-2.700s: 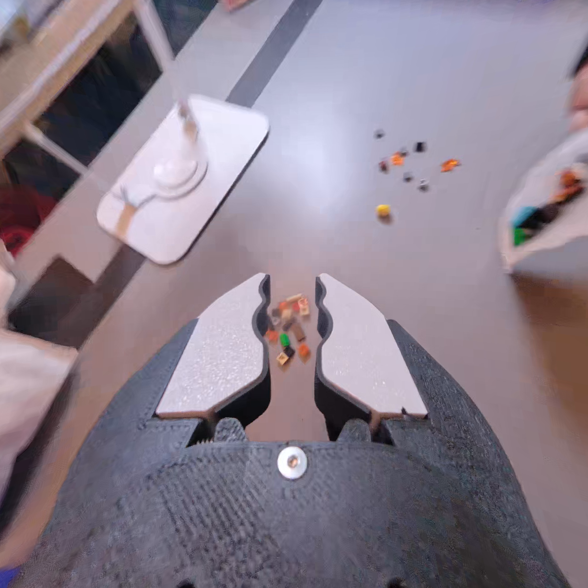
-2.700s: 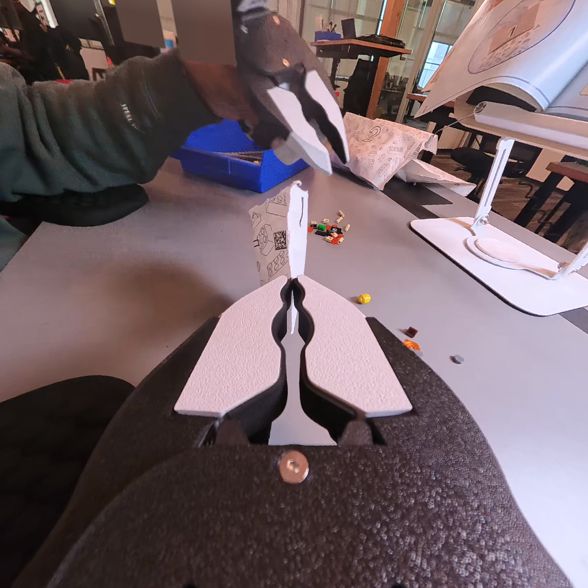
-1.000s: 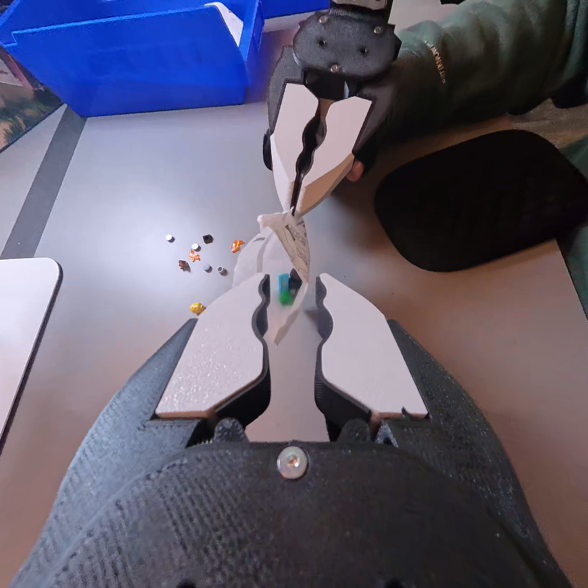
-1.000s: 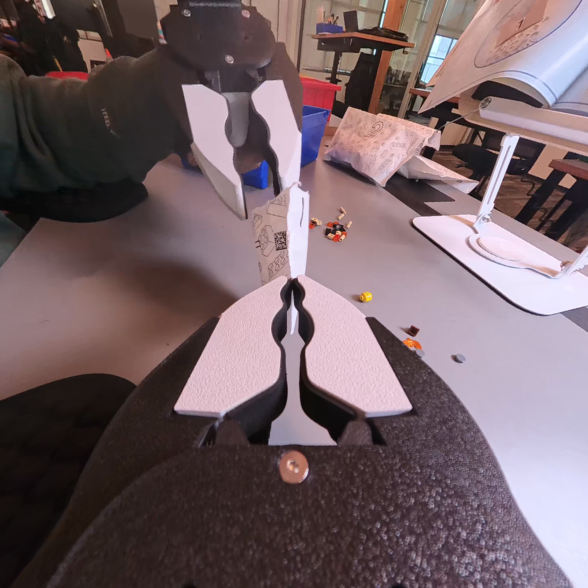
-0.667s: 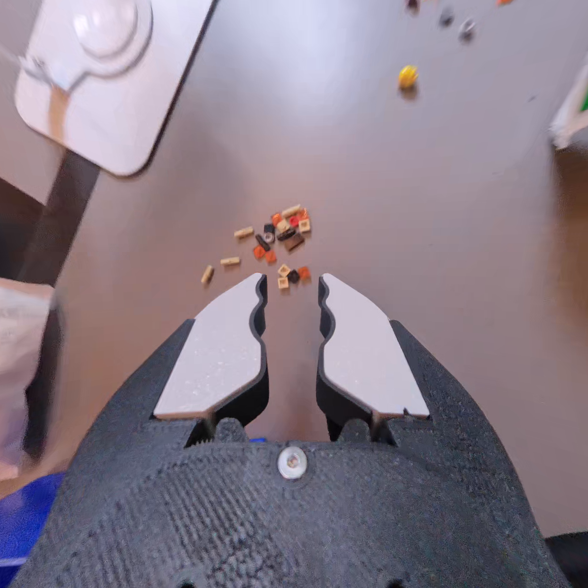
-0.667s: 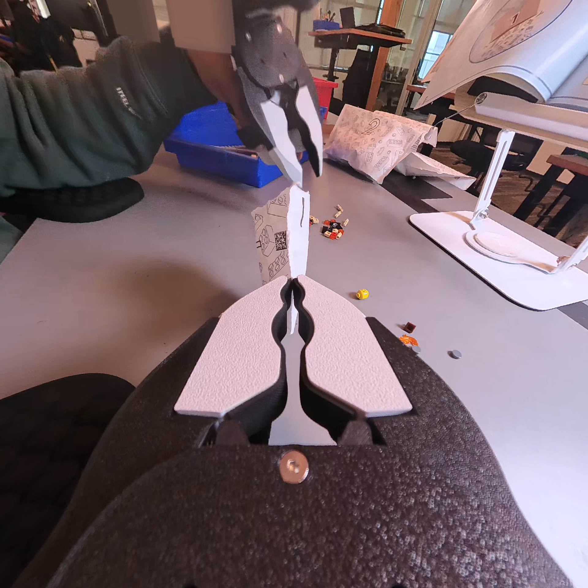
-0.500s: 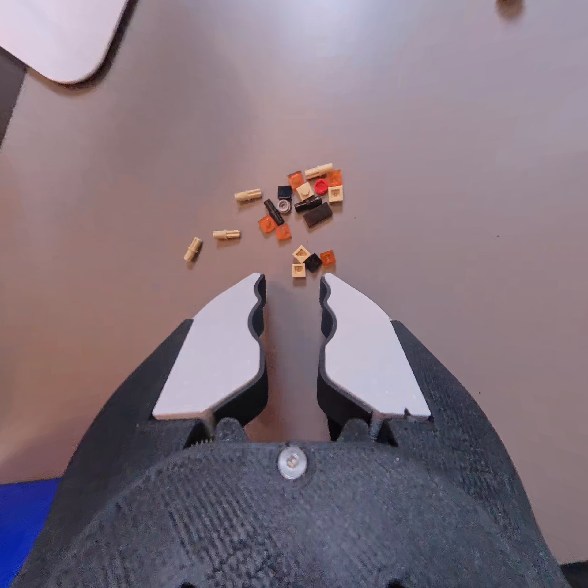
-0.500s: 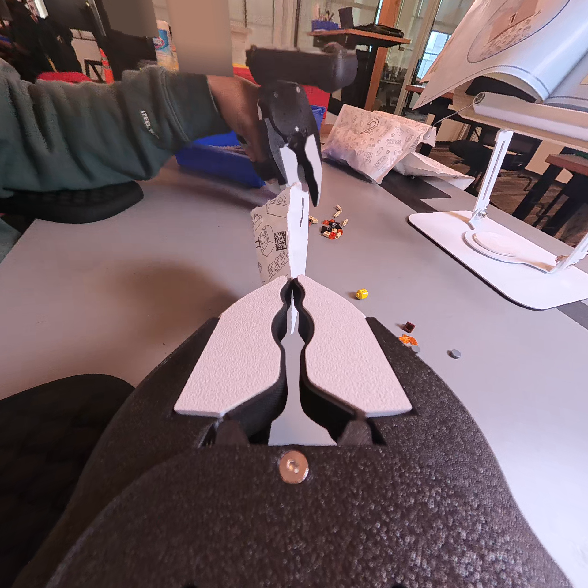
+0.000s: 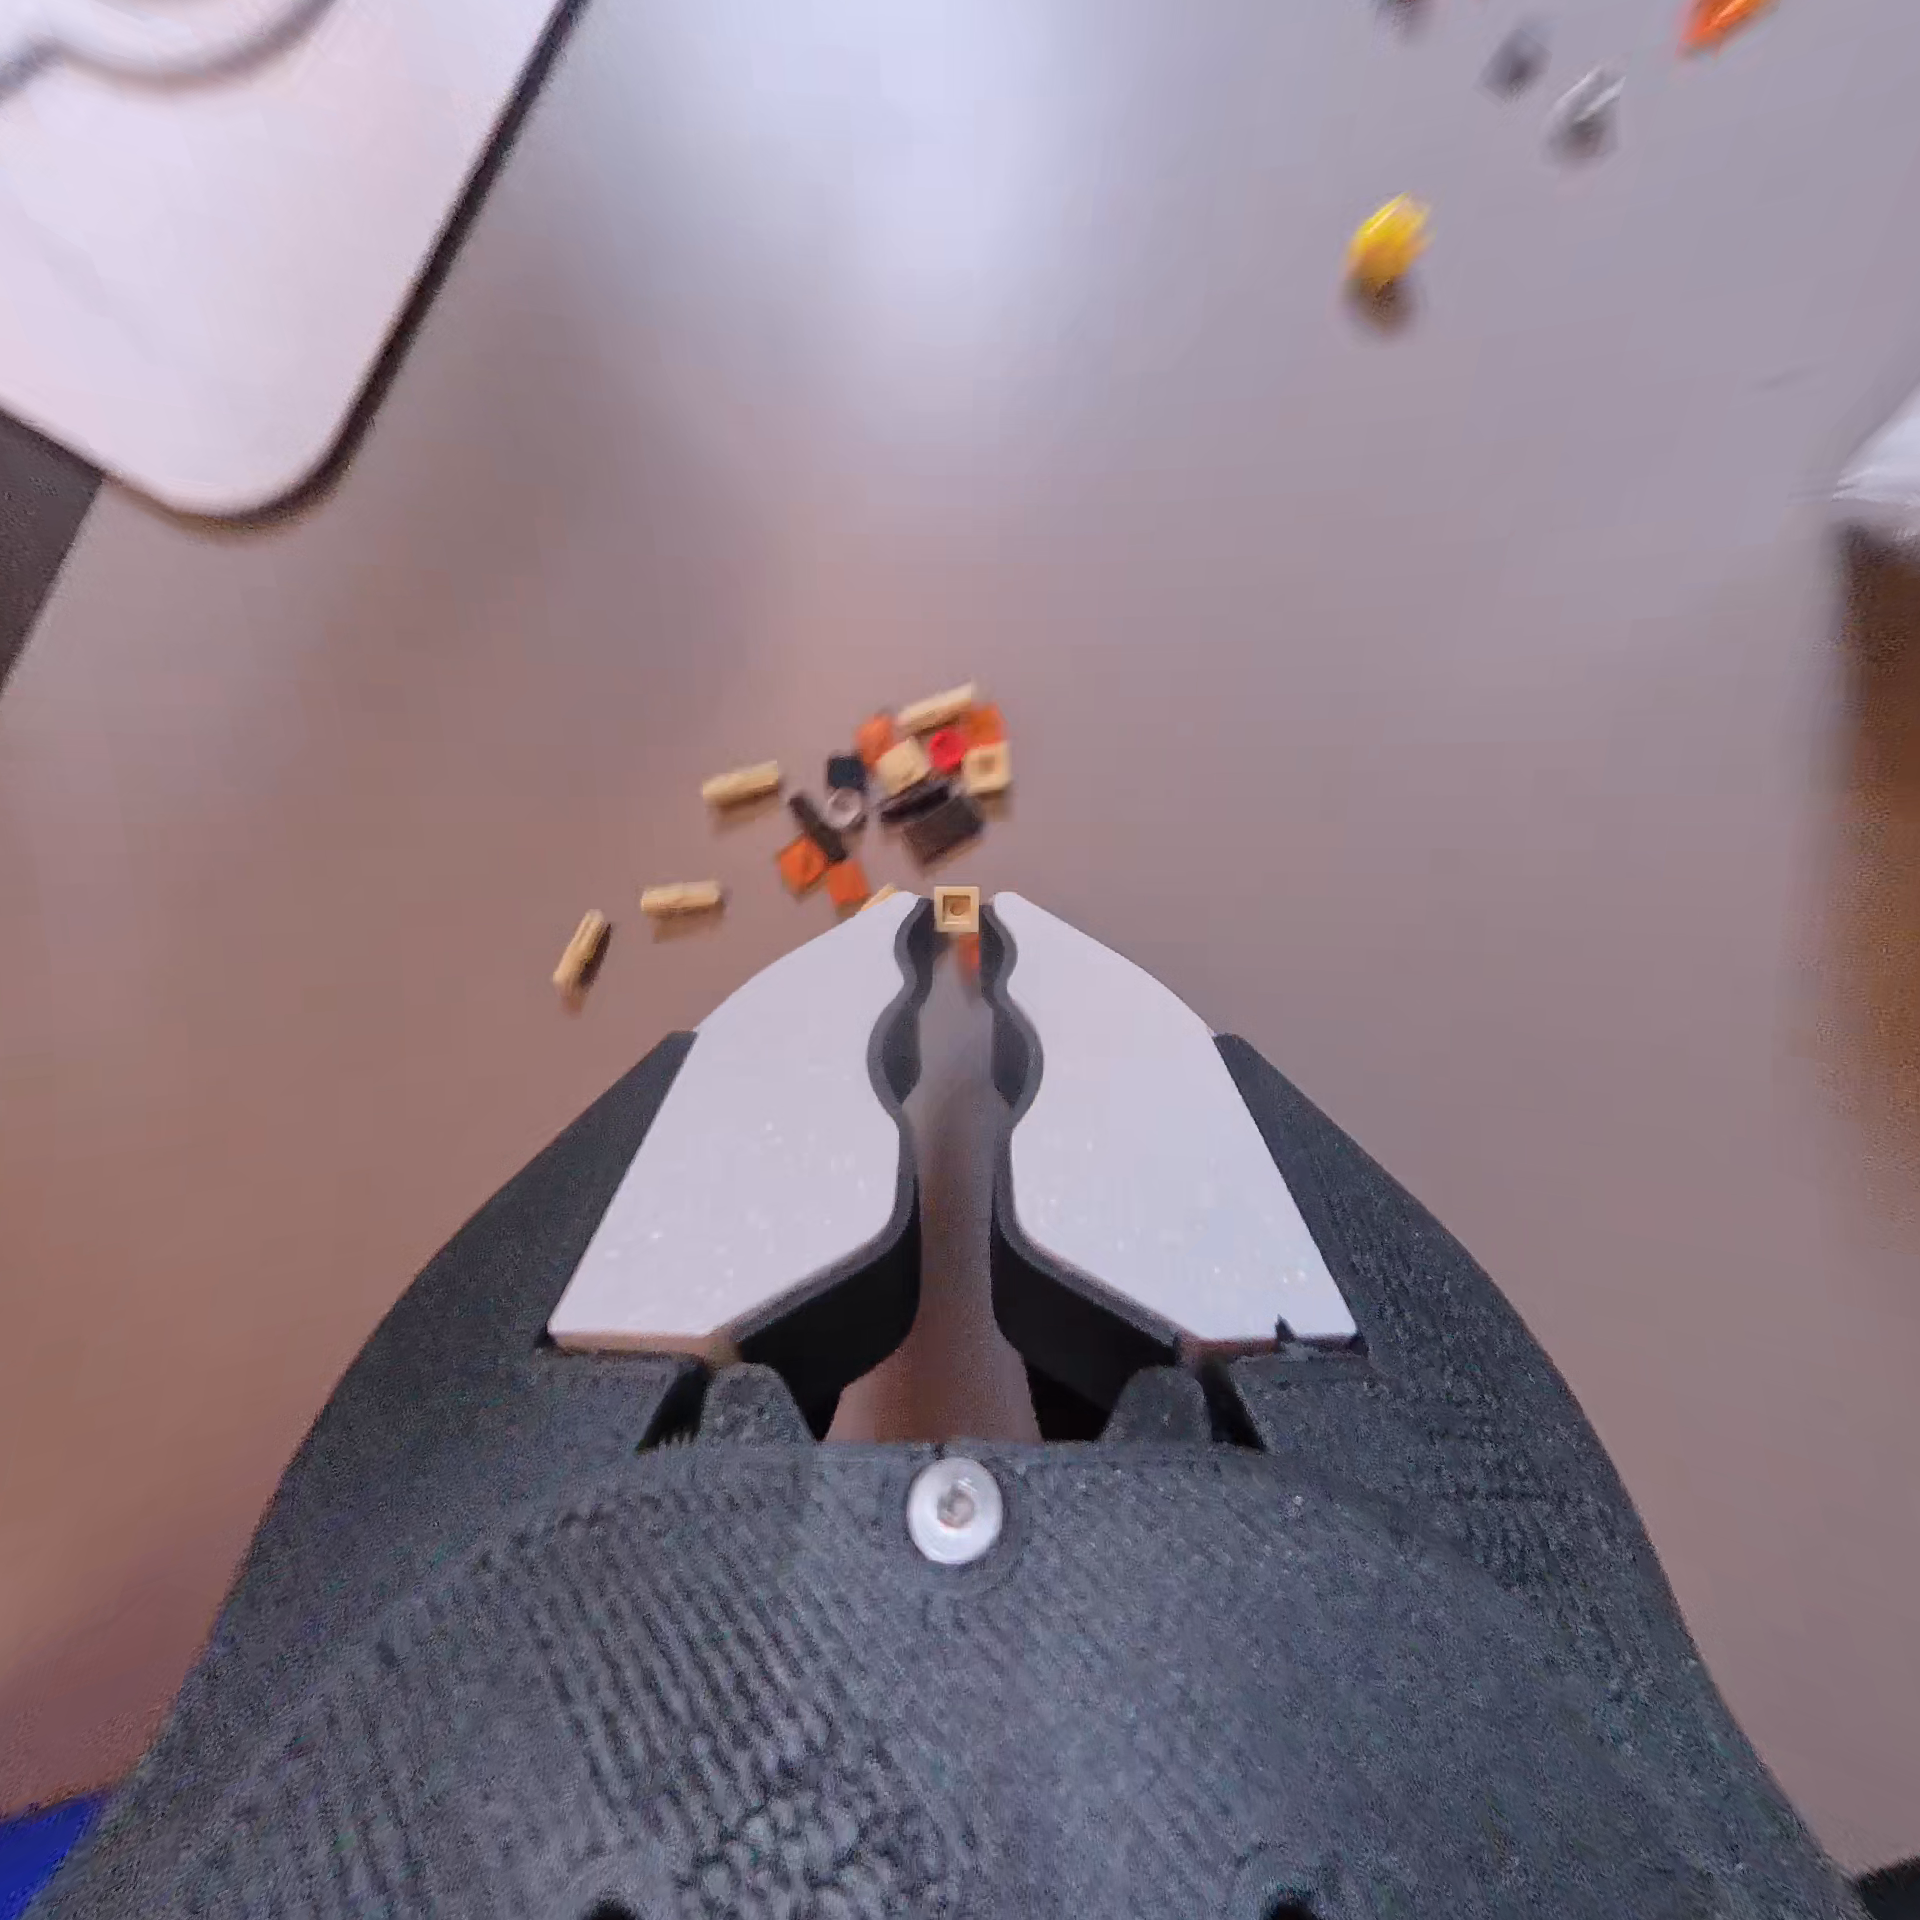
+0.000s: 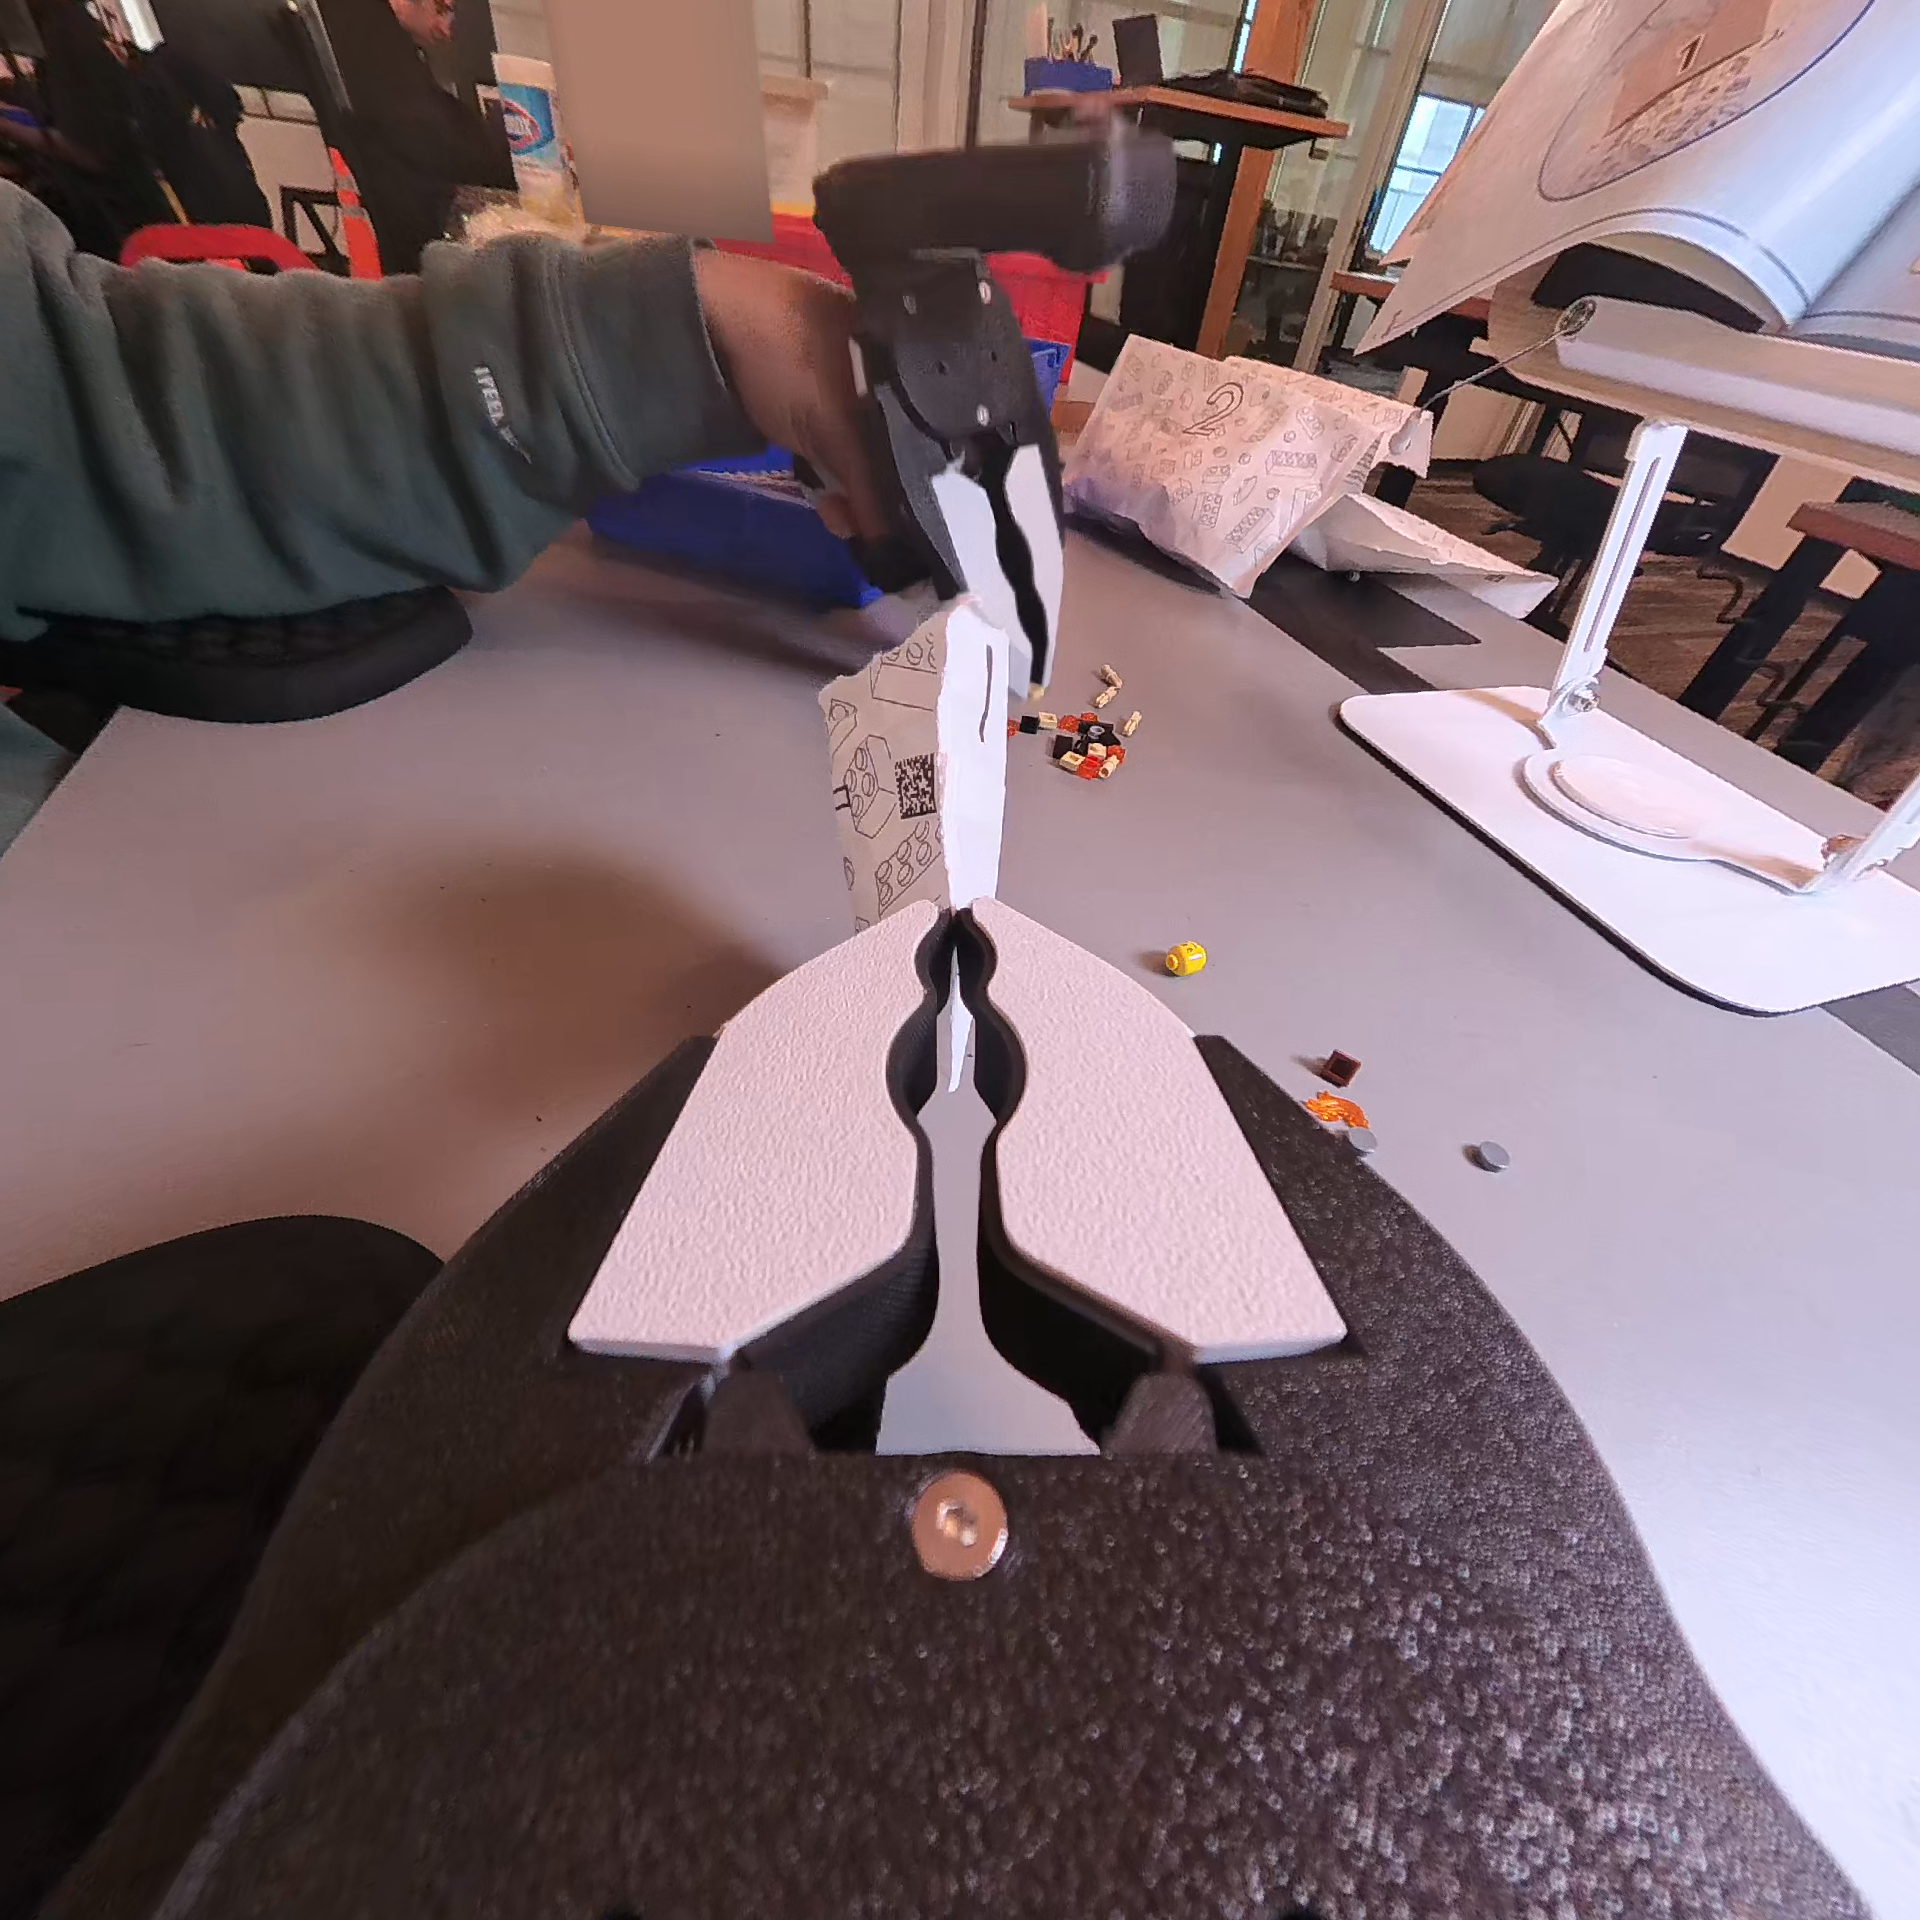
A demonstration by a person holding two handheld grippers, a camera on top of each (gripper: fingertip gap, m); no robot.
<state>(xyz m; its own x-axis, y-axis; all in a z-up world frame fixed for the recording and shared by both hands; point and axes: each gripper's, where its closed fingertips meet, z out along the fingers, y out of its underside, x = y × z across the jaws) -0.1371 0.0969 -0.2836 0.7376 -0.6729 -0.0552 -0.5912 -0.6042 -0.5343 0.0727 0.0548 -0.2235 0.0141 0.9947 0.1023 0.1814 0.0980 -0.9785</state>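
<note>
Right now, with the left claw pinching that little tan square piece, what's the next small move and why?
Probably lift the left claw straight up. Its tips grip the tan square piece at the edge of the loose pile, so a sideways drag could scatter neighbours.

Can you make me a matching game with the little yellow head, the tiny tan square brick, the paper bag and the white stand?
Things:
1. yellow head
2. tan square brick
3. paper bag
4. white stand

Places:
A. pinched in the right tongs
B. far right of the table
C. alone on the table
D. between the left tongs' tips

Pairs: 1-C, 2-D, 3-A, 4-B
</note>
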